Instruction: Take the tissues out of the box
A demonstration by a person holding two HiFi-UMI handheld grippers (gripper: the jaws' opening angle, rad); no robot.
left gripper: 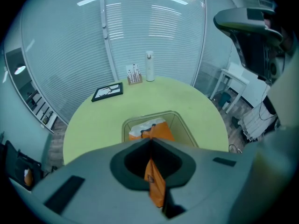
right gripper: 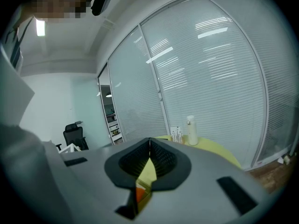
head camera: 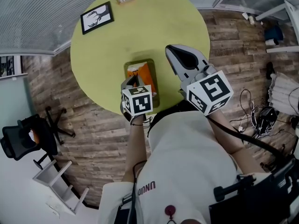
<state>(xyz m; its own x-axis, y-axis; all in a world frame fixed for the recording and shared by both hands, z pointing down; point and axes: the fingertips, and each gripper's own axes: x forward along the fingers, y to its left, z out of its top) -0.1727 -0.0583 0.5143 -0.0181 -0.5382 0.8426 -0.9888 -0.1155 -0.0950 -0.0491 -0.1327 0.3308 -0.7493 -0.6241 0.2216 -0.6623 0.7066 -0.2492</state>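
The left gripper (left gripper: 150, 143) tilts steeply down, jaws clamped on the orange tissue pack (left gripper: 154, 183), apparently to lift it. The pack's far end lies in the box (left gripper: 186, 127) on the table (head camera: 93, 50). The right gripper (right gripper: 149, 141) hovers alongside, closed and empty, likely keeping clear.

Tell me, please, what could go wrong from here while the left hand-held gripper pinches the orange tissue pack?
1. The left hand-held gripper is shut on only a thin edge of the orange tissue pack; it could slip or tear.
2. The right hand-held gripper is shut and clear of the box, which sits near the table edge; unsteadied, it may lift or slide off with the pack.
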